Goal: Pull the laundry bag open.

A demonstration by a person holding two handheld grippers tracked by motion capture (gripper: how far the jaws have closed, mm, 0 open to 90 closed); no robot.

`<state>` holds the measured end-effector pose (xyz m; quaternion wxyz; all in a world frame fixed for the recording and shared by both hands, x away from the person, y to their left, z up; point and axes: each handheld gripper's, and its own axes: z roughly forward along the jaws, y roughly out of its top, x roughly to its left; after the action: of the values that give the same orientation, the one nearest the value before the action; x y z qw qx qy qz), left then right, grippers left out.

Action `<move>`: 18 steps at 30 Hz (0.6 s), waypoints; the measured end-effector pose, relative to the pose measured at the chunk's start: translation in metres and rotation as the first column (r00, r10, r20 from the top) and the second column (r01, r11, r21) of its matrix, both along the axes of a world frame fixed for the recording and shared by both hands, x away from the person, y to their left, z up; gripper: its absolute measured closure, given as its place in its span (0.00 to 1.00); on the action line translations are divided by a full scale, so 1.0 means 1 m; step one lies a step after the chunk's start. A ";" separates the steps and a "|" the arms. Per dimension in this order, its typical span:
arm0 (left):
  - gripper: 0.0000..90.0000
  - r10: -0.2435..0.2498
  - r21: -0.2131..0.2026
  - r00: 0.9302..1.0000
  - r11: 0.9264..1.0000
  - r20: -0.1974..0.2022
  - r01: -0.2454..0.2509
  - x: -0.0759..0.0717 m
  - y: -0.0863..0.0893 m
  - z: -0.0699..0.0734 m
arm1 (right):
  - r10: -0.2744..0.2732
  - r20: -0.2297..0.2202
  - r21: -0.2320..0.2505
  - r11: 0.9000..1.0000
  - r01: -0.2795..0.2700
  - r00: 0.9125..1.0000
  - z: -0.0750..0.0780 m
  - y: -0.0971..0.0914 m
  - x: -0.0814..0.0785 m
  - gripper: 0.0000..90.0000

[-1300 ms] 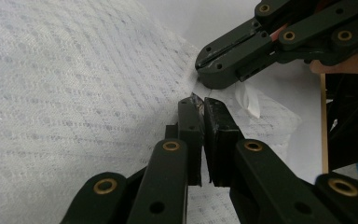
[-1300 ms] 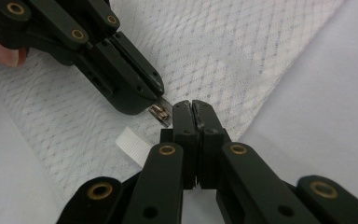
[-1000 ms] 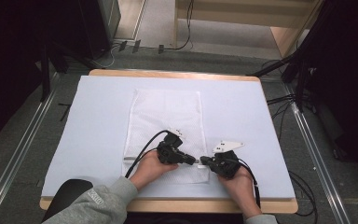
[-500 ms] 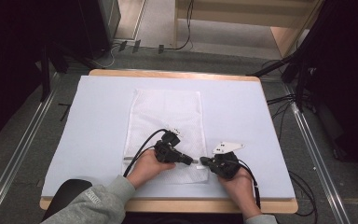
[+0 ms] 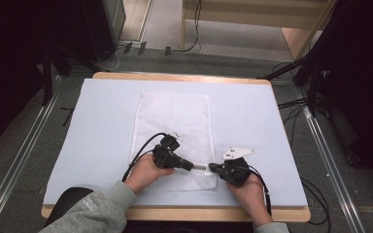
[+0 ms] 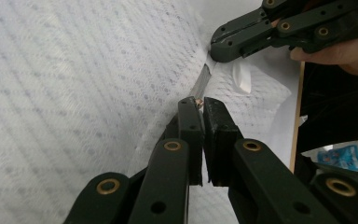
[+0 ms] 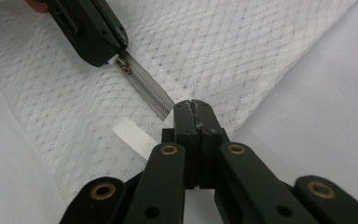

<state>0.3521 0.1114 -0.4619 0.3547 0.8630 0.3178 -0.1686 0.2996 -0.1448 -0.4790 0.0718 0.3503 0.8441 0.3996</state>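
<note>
My left tongs [image 6: 198, 103] are clamped shut on the zipper pull [image 6: 198, 101] of the white mesh bag [image 5: 172, 121], and my right tongs [image 7: 192, 106] are pinched tight on the bag's fabric at the end of the zipper [image 7: 144, 88]. The bag lies flat on the white table [image 5: 252, 111], long side running toward twelve o'clock; the zipper sits at its near edge, toward six, stretched as a short grey strip between the two tongs in the high view.

What worries me most is the left grip — the pull is a tiny sliver of metal held by the very tips, so I judge a tug slightly off the line of the teeth would let it slip out, or twist the slider until it jams. If I pull toward nine o'clock with any lift, the mesh could bunch into the slider and catch.

The right side is the anchor. It holds only a thin fold of cloth near the white ribbon tab [image 7: 135, 135], and if that creeps loose the whole bag will slide along the table with the left hand instead of the zipper running. Too hard a pull — and the mesh may stretch or tear at the seam.
</note>
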 end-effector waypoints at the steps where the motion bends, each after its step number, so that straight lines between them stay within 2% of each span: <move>1: 0.98 0.005 -0.002 1.000 1.000 0.004 -0.005 0.000 0.001 0.000 | 0.001 0.000 -0.001 1.000 -0.001 1.000 0.000 0.000 0.000 1.00; 5: 0.98 0.013 0.000 1.000 1.000 -0.004 -0.013 0.000 0.009 0.002 | 0.003 -0.003 0.001 1.000 -0.003 1.000 0.000 0.000 0.001 1.00; 8: 0.98 0.020 0.005 1.000 1.000 0.008 -0.020 -0.001 0.014 0.005 | 0.001 -0.011 0.005 1.000 -0.001 1.000 0.000 0.000 0.001 1.00; 18: 0.98 0.030 0.009 1.000 1.000 0.006 -0.030 -0.001 0.029 0.009 | 0.007 -0.016 0.009 1.000 -0.007 1.000 0.000 -0.001 0.002 1.00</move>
<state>0.3510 0.1400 -0.4530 0.3540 0.8603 0.3304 -0.1594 0.3014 -0.1460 -0.4790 0.0623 0.3509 0.8440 0.4007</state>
